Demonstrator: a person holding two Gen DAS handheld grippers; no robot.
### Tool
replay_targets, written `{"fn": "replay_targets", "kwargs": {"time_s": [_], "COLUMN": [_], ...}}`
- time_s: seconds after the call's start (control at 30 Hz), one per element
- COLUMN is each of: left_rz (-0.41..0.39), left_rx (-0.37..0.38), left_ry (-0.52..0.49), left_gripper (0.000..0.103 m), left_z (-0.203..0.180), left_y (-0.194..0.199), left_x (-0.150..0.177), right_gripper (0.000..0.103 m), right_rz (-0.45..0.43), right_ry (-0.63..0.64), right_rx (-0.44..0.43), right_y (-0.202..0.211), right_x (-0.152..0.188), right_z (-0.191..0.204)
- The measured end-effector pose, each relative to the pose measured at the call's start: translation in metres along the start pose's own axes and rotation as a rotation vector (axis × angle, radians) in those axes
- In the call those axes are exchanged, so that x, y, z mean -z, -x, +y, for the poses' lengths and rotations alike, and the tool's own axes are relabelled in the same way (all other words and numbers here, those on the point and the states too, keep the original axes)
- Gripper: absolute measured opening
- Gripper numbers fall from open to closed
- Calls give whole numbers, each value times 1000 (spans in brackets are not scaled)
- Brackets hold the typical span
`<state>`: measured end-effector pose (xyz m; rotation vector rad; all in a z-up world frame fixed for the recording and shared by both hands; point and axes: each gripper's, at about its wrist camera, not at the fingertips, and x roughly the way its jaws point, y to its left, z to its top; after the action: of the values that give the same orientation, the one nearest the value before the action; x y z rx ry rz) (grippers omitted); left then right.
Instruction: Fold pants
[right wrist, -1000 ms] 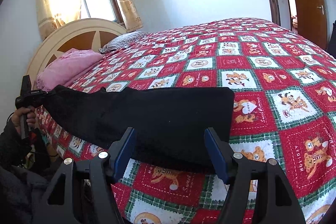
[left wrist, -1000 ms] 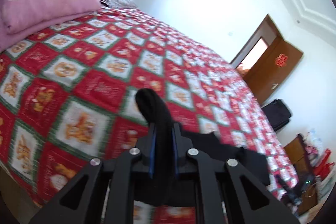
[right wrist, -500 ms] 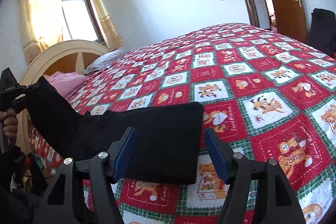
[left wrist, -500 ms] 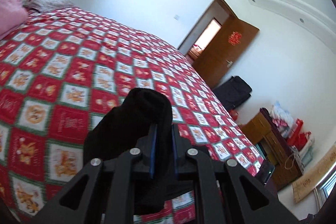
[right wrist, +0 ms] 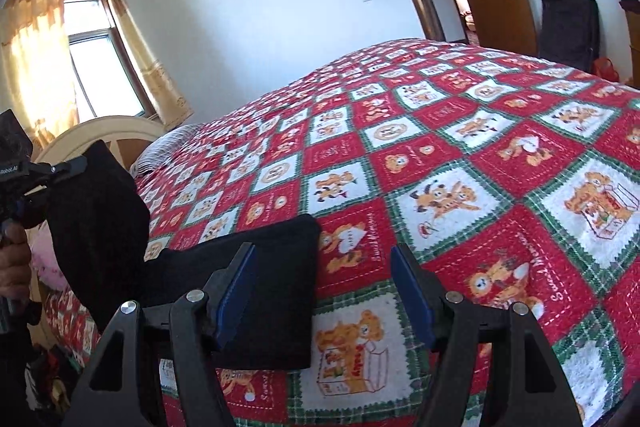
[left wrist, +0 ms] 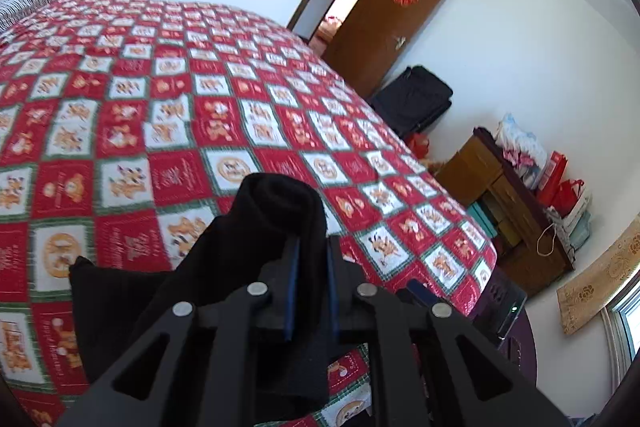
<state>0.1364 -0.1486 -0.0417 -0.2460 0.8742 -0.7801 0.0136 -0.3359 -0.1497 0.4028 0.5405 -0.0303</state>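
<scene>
- Left wrist view: my left gripper point(left wrist: 310, 267) has its jaws pressed together on a bunched end of the black pants point(left wrist: 280, 203). The cloth rises in a hump above the blue pads and hangs down between the arms below them.
- From the pinched end the fabric slopes down to my left onto the red patchwork bedspread point(left wrist: 180, 107), where a flat corner of it lies. So this end is lifted off the bed and the rest trails behind it.
- Past the far edge of the bed I can see an open wooden door point(left wrist: 384, 27), a dark suitcase point(left wrist: 412, 99) and a cluttered wooden cabinet point(left wrist: 516, 227). None of it is in the way.
- Right wrist view: my right gripper point(right wrist: 324, 291) stands spread wide and holds nothing. Its left pad sits over the flat end of the pants point(right wrist: 260, 267); the right pad is over bare bedspread point(right wrist: 480, 147).
- That flat end lies square and smooth near the bed's near edge. At far left the other end hangs raised from the left gripper point(right wrist: 68, 167), with a hand point(right wrist: 12, 259) on its handle.
- My judgement: the lengthwise work looks done, since the pants lie as one narrow band. The end-over-end fold is under way, not finished.
- What I think is left: bring the raised end over the flat one, lay it down with edges matched, let go, then smooth or fold once more.
</scene>
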Motion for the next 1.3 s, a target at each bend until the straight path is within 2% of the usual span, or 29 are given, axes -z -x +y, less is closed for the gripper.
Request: {"fn": "replay_targets", "kwargs": {"time_s": [0.1,0.23,0.3,0.4,0.5,0.6,0.67,0.7,0.77,0.8,0.93,1.0,1.1,1.23,1.3], "left_rz": [69,149,163,161,151,90,37,12,-37,-57,-130,-136,-133,-139,-131], "left_rx": [-11,-42,-36,-28,18,37,36,38,-2,-47,-295,-380,-427,-477,-486], "left_ry": [5,-36,-54,-93,-132,-164,-146,-138,-129,-126,-111,-79,-11,6,6], "left_gripper": [13,13,14,14,19,43,67,70,71,71,74,75,77,92,92], "left_z": [-9,-20,-24,-32,-41,-38,-27,-20,-4,6,48,69,96,107,109], "left_y": [-35,-79,-90,-93,-84,-55,-33,-25,-10,-3,12,16,19,17,14], "left_x": [9,22,28,37,38,40,40,40,42,44,55,60,66,73,77], "right_gripper": [70,70,70,70,70,70,70,70,71,72,76,80,87,87,87], "right_rz": [10,20,25,32,41,49,39,30,19,20,55,96,142,200,224], "right_ry": [-27,-48,-47,-49,-60,-77,-74,-67,-56,-57,-122,-142,-129,-124,-139], "right_rx": [25,27,23,10,-7,-36,-51,-54,-67,-80,-169,-235,-263,-225,-221], "right_y": [-3,-6,-7,-9,-11,-12,-10,-8,-6,-6,-7,-10,-19,-38,-45], "right_x": [0,-2,-2,-2,-2,-2,-3,-3,-4,-3,-3,-7,-10,-10,-9], "right_z": [-6,-11,-12,-12,-14,-16,-15,-13,-10,-8,0,13,34,53,60]}}
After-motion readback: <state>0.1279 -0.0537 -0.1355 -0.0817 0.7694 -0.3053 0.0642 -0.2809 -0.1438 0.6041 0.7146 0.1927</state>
